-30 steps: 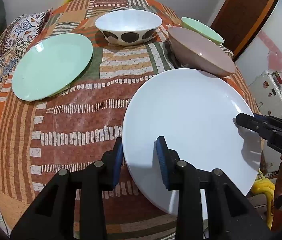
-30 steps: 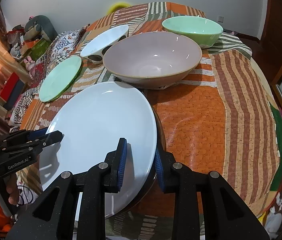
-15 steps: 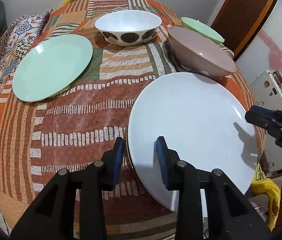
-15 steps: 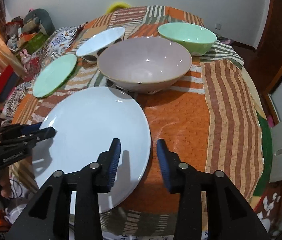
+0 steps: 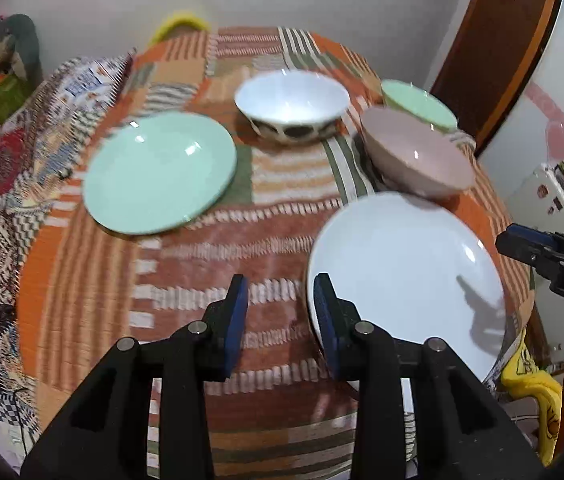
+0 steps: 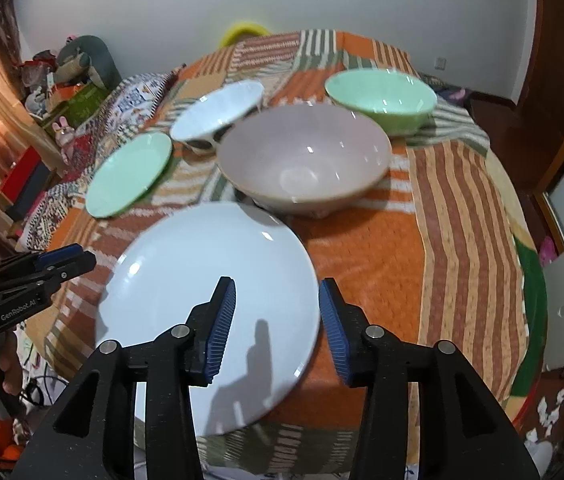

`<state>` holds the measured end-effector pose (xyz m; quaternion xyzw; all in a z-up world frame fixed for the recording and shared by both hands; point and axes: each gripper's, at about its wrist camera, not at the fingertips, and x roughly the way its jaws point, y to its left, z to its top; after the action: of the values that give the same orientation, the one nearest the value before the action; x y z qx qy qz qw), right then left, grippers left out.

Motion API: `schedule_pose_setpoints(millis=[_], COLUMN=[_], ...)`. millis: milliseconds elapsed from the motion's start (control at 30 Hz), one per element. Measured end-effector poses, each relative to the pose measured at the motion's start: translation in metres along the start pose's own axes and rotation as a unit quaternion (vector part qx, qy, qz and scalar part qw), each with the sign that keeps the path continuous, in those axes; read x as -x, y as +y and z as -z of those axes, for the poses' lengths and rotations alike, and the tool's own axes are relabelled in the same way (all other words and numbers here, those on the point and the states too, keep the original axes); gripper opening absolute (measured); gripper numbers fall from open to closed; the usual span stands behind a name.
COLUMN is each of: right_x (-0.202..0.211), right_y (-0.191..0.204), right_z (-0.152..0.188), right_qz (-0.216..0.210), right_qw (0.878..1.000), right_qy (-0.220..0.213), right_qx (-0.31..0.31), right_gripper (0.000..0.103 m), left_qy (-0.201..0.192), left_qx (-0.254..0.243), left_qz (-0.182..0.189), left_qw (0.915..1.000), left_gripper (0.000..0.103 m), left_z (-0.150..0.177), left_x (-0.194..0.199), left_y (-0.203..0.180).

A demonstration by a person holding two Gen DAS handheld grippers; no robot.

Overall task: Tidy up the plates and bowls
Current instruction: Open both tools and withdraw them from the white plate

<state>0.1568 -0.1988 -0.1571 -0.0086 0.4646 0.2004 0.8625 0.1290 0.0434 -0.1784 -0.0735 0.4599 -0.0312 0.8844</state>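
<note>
Lying flat on the patchwork tablecloth [image 6: 366,264] at the near edge: white plate [image 6: 202,280], released. Right gripper [image 6: 276,320] above its right rim, blue fingers [image 6: 222,320] apart and just been opening, nothing pressed between them. Left gripper [image 5: 280,316] beside the plate's left rim, fingers [image 5: 236,316] apart, only cloth in the gap, right pad in front of the rim without clamping it. Just beyond the white plate: pink bowl [image 6: 302,160]. Farther right: green bowl [image 6: 382,96]. Far centre: white bowl with dark spots [image 5: 292,106]. Left, well apart from the white plate: green plate [image 5: 160,172]. Left view blurred
</note>
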Motion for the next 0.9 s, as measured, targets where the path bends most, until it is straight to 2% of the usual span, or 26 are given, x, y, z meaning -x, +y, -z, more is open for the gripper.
schedule_pose_setpoints(millis=[100, 200, 267, 367, 467, 533, 633, 900], right_x=[0.004, 0.007, 0.008, 0.008, 0.005, 0.001, -0.005, -0.039], right_y=[0.007, 0.018, 0.026, 0.039, 0.051, 0.059, 0.069, 0.099], right_z=[-0.007, -0.018, -0.025, -0.034, -0.044, -0.052, -0.061, -0.082], right_qz=[-0.008, -0.018, -0.025, -0.034, -0.043, -0.046, -0.055, -0.056], right_qw=[1.000, 0.999, 0.999, 0.997, 0.996, 0.995, 0.994, 0.992], right_qy=[-0.014, -0.030, -0.041, -0.058, -0.065, -0.068, -0.076, -0.051], right_qx=[0.005, 0.014, 0.021, 0.038, 0.050, 0.055, 0.061, 0.099], right_gripper=[0.040, 0.042, 0.049, 0.054, 0.055, 0.059, 0.067, 0.067], left_qy=[-0.024, -0.054, -0.070, -0.095, -0.112, -0.124, -0.140, -0.110], left_qx=[0.005, 0.005, 0.002, -0.001, 0.010, 0.025, 0.042, 0.057], left_qz=[-0.009, -0.020, -0.030, -0.051, -0.069, -0.077, -0.093, -0.127], left_qw=[0.9997, 0.9983, 0.9971, 0.9942, 0.9913, 0.9890, 0.9848, 0.9842], left_gripper=[0.038, 0.047, 0.055, 0.062, 0.075, 0.088, 0.092, 0.093], left_z=[-0.006, -0.015, -0.021, -0.031, -0.041, -0.046, -0.053, -0.062], left_x=[0.018, 0.038, 0.048, 0.059, 0.066, 0.069, 0.069, 0.034], left_y=[0.008, 0.017, 0.023, 0.032, 0.047, 0.058, 0.076, 0.123])
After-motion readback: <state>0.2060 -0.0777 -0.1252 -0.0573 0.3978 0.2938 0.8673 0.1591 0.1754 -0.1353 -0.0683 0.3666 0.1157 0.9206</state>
